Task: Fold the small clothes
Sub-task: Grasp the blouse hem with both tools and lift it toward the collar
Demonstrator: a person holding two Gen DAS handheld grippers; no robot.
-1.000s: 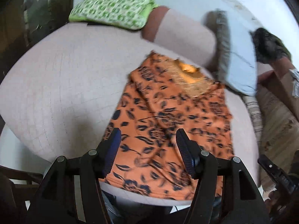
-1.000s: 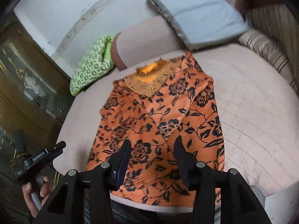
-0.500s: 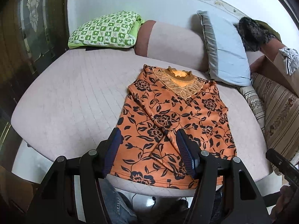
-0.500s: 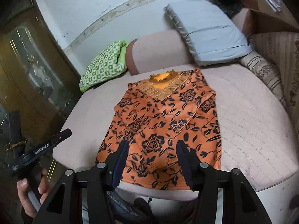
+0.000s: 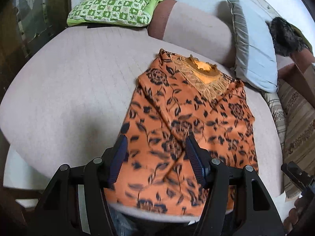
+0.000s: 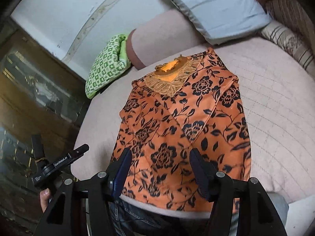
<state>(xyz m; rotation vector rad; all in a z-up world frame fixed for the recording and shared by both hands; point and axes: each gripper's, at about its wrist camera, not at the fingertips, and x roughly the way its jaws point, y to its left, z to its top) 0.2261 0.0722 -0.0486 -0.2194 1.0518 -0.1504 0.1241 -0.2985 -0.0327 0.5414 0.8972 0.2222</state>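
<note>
The left gripper (image 5: 156, 147) hovered with jaws parted and empty over the near hem of the orange floral top (image 5: 189, 125), which lay flat on the pink bed (image 5: 69, 90) just ahead of it. The right gripper (image 6: 159, 161) was opening, nothing between its pads, above the same hem. Only the right view showed a hand (image 6: 44, 197) holding the other tool; only the left showed dark fur (image 5: 283, 36) beyond the grey pillow (image 5: 254, 59).
</note>
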